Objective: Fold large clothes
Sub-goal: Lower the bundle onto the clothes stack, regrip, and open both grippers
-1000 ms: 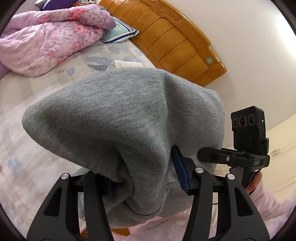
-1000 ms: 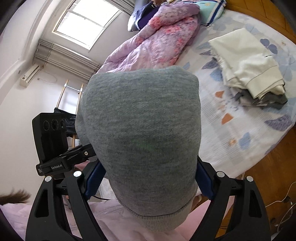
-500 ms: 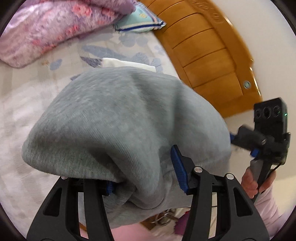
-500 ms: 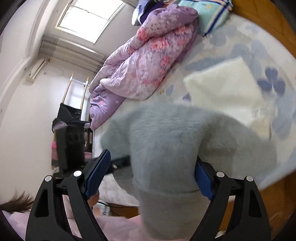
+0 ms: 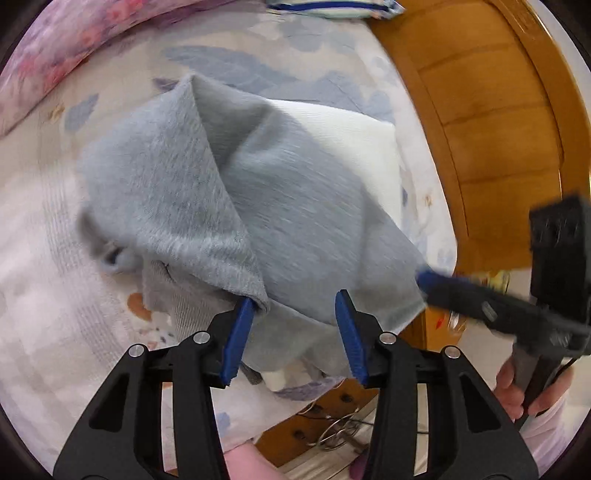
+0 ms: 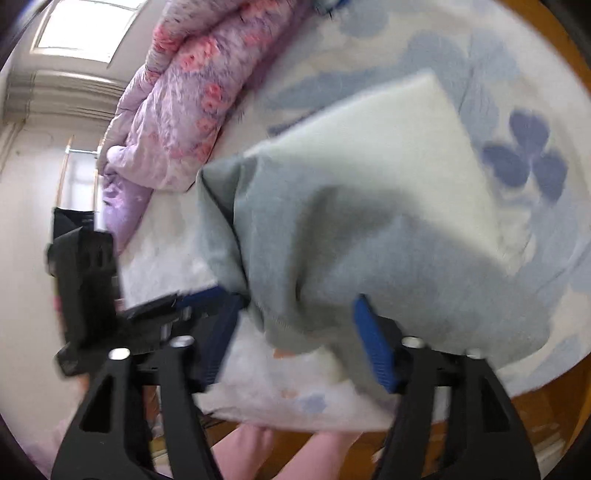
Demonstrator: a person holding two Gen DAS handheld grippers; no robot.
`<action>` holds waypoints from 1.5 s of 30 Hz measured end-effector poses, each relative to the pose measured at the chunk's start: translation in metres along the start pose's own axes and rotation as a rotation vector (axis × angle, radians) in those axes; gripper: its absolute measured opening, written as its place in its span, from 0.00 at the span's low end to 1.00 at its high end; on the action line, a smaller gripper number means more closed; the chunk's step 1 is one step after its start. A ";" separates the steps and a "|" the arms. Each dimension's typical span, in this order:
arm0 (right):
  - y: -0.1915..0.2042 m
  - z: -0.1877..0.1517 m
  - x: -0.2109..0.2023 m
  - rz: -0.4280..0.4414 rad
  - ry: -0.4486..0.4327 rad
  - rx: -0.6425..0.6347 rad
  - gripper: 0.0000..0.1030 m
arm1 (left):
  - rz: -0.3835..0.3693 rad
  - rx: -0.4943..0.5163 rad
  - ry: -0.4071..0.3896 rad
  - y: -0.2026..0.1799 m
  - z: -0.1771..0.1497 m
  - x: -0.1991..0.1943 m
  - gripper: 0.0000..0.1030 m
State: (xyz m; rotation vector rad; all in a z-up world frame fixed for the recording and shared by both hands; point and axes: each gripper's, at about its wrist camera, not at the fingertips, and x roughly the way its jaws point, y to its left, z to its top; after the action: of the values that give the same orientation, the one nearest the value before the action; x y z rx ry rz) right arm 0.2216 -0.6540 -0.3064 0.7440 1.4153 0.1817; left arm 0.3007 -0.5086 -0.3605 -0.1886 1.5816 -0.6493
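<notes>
Left wrist view: left gripper (image 5: 293,325) at 6 o'clock, blue pads spread apart w/ a clear gap, nothing pinched; left pad (image 5: 238,334) just touches a folded edge of the grey garment (image 5: 207,192), right pad sits in front of the cloth. Grey garment lies heaped on the floral bedsheet (image 5: 40,295) from center toward 10 o'clock, one flap folded over w/ a ridge running up to 11 o'clock. It partly covers a folded white garment (image 5: 354,147) at approx 1 o'clock. Right gripper (image 5: 439,284) comes in from 3 o'clock, blurred, tip at the grey cloth's edge; can't tell from here if it's closed. Wooden bed frame (image 5: 491,122) at 2 o'clock, pink floral quilt (image 5: 55,55) far at 10–11 o'clock. Right wrist view: right gripper (image 6: 291,332) pads wide apart, grey garment (image 6: 369,258) draped betw. and over them, not clamped. White garment (image 6: 369,122) beyond at 12–1 o'clock, quilt (image 6: 184,92) at 11, window (image 6: 81,29) farthest, top left.
</notes>
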 end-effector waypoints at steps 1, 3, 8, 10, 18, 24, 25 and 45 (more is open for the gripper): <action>0.001 -0.003 -0.003 -0.023 -0.009 -0.003 0.76 | -0.013 -0.018 -0.008 0.009 0.002 -0.002 0.46; 0.007 -0.007 -0.008 -0.077 -0.034 -0.024 0.83 | -0.036 -0.054 0.000 0.024 0.002 -0.005 0.47; 0.020 0.010 0.005 -0.132 -0.051 0.050 0.84 | -0.038 -0.116 -0.008 0.058 -0.007 -0.013 0.62; 0.030 0.030 0.015 -0.217 -0.070 -0.029 0.84 | -0.049 -0.146 0.011 0.068 -0.008 -0.015 0.62; 0.035 0.110 0.056 -0.173 0.145 -0.418 0.92 | -0.307 -0.295 0.122 0.074 -0.072 0.018 0.84; 0.038 0.132 0.124 -0.069 0.412 -0.534 0.93 | -0.501 -0.621 0.071 0.097 -0.092 0.082 0.84; 0.043 0.127 0.137 -0.063 0.440 -0.563 0.91 | -0.542 -0.671 0.045 0.102 -0.091 0.089 0.82; 0.153 0.047 -0.015 0.215 0.152 -0.532 0.29 | -0.392 -0.418 -0.215 0.085 -0.095 -0.100 0.31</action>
State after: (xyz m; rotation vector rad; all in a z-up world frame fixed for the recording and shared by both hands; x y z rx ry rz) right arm 0.3105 -0.5619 -0.2085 0.4422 1.3430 0.7641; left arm 0.2450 -0.3620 -0.3191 -0.8679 1.4653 -0.5661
